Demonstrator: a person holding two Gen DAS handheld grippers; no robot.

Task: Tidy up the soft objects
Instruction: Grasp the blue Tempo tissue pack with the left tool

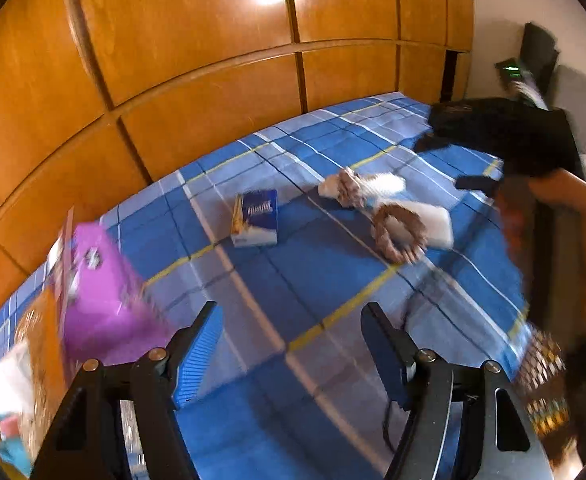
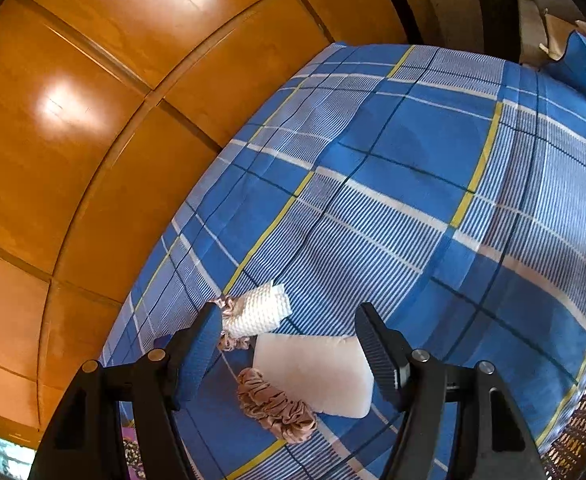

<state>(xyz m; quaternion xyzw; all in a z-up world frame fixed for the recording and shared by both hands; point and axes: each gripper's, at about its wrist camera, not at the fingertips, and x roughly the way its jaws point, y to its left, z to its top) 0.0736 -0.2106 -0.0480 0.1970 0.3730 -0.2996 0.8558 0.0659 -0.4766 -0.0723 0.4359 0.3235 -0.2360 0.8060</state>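
Note:
On the blue plaid bedspread (image 2: pixel 413 152) lie a white sponge block (image 2: pixel 317 372), a pink scrunchie (image 2: pixel 273 404) at its near edge, a white waffle cloth (image 2: pixel 259 308) and a second scrunchie (image 2: pixel 229 308) beside it. My right gripper (image 2: pixel 289 344) hovers open just above the sponge block, touching nothing. In the left wrist view the same pile shows farther off: sponge block (image 1: pixel 433 226), brown-pink scrunchie (image 1: pixel 399 236), cloth (image 1: pixel 381 186). My left gripper (image 1: pixel 293 344) is open and empty over bare bedspread (image 1: pixel 313 264).
A small blue box (image 1: pixel 255 218) lies mid-bed. A magenta box (image 1: pixel 101 296) and an orange package (image 1: pixel 37 352) stand at the left. A person's arm (image 1: pixel 581 232) holds the other gripper at the right. Wooden wardrobe doors (image 1: pixel 173 60) back the bed.

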